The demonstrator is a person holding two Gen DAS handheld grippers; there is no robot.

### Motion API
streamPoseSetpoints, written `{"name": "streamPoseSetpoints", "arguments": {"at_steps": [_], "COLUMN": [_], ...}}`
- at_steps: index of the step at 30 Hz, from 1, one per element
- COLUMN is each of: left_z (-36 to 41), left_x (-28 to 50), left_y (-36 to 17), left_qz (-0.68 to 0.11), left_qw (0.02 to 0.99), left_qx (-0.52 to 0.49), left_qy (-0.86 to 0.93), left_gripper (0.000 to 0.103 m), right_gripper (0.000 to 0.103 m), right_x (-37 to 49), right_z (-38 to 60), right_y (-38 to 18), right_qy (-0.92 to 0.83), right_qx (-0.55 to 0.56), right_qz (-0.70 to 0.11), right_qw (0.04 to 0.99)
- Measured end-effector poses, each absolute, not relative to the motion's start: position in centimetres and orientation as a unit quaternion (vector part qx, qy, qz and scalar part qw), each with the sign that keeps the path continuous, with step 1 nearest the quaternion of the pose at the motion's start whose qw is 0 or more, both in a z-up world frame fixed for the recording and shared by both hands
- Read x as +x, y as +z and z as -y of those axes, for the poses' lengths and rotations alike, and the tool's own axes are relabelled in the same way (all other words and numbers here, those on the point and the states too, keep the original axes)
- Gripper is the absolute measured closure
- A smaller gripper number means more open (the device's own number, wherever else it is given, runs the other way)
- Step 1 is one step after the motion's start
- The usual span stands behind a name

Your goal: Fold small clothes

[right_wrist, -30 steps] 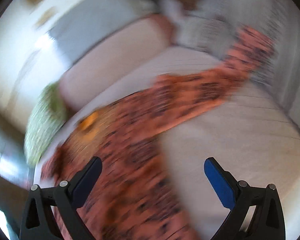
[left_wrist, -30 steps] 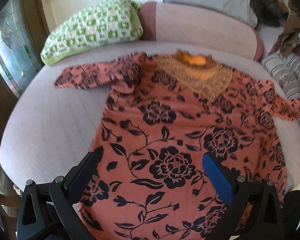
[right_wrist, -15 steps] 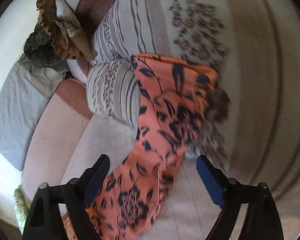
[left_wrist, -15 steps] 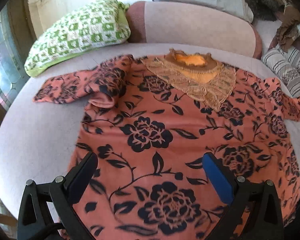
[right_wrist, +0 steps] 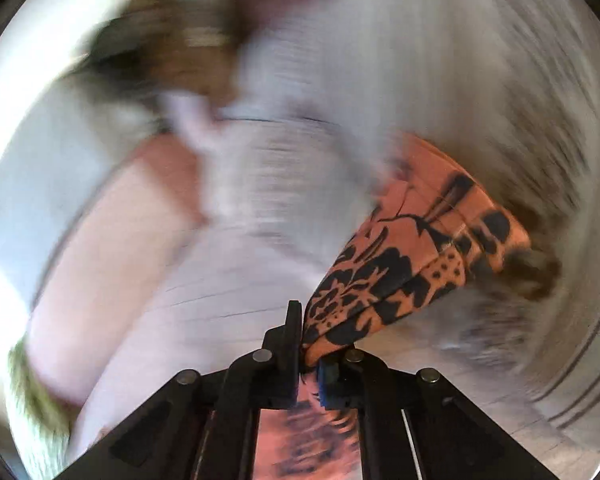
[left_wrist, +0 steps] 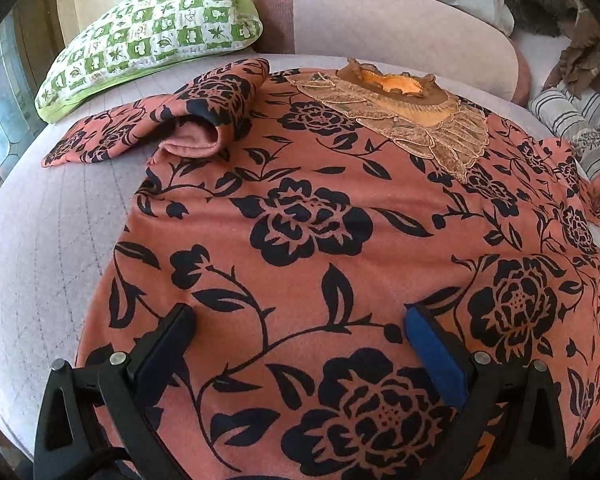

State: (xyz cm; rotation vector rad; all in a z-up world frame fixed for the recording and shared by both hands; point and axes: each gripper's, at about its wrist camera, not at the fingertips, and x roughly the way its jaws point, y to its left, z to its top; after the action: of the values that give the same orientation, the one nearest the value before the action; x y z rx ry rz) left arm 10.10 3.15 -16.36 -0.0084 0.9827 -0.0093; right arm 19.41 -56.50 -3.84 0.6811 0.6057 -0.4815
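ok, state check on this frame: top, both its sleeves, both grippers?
floral top: spread flat on the bed, not yet folded
far sleeve: bunched and doubled over by the shoulder
near sleeve: pinched, lifted
left gripper: open, over the top's lower part
right gripper: just closed, shut on the near sleeve

Orange floral top (left_wrist: 300, 216): soft matt knit cloth, lace collar (left_wrist: 416, 120). Pillow (left_wrist: 152, 36): printed cotton-like cloth. Left gripper (left_wrist: 300, 344): matt black plastic.

A top (left_wrist: 320, 216) lies spread flat on a couch seat (left_wrist: 52, 240), neckline (left_wrist: 396, 88) toward the backrest (left_wrist: 380, 20). Its folded sleeve (left_wrist: 172, 128) lies upper left, before a pillow (left_wrist: 148, 36). Striped cushions (left_wrist: 572, 120) sit upper right.
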Motion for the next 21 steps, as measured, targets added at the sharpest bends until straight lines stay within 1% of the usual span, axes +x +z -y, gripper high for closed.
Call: {"name": "streamPoseSetpoints", "arguments": {"at_steps": [3, 5, 7, 9, 10, 11, 12, 13, 15, 18, 21], "left_z": [-3.1, -3.6, -4.6, -6.2, -6.9, -7.7, -8.3, -8.7, -9.4, -8.7, -6.6], "left_x": [10.1, 9.6, 9.0, 8.0, 7.8, 7.6, 7.7, 7.8, 8.4, 10.4, 14.3], "left_y": [-16.2, -15.6, -14.5, -13.0, -12.4, -11.8, -11.4, -11.1, -10.6, -9.9, -9.6], "left_qz": [-0.476, -0.472, -0.451, -0.424, -0.416, -0.405, -0.402, -0.402, -0.4, -0.392, -0.4], "left_qw": [0.879, 0.881, 0.892, 0.904, 0.908, 0.912, 0.913, 0.914, 0.915, 0.918, 0.914], "left_qx": [-0.002, -0.01, -0.031, -0.051, -0.055, -0.058, -0.059, -0.059, -0.058, -0.055, -0.047], "left_qy": [-0.017, -0.02, -0.011, 0.002, 0.007, 0.014, 0.017, 0.016, 0.014, -0.014, -0.05], "left_gripper": [0.0, 0.0, 0.0, 0.0, 0.0, 0.0, 0.0, 0.0, 0.0, 0.0, 0.0], "right_gripper": [0.097, 0.097, 0.097, 0.094, 0.079, 0.057, 0.013, 0.008, 0.008, 0.008, 0.008], "right_x": [21.8, 22.5, 23.0, 22.5, 23.2, 24.0, 24.6, 25.0, 24.4, 21.3, 18.2], "right_z": [46.5, 39.9, 32.0, 25.8, 22.5, 20.1, 18.5, 17.5, 18.4, 23.6, 28.3], "right_y": [1.7, 3.2, 3.2, 1.1, -1.0, -3.2, -5.5, -8.0, -10.2, -9.7, -9.5], "right_qy": [-0.12, -0.05, 0.016, 0.072, 0.11, 0.142, 0.161, 0.17, 0.183, 0.148, 0.103], "right_qx": [0.244, 0.219, 0.179, 0.177, 0.164, 0.153, 0.149, 0.154, 0.189, 0.231, 0.244], "right_qz": [-0.267, -0.269, -0.281, -0.301, -0.334, -0.371, -0.404, -0.436, -0.452, -0.415, -0.41], "right_qw": [0.925, 0.937, 0.943, 0.934, 0.922, 0.905, 0.888, 0.87, 0.852, 0.868, 0.873]}}
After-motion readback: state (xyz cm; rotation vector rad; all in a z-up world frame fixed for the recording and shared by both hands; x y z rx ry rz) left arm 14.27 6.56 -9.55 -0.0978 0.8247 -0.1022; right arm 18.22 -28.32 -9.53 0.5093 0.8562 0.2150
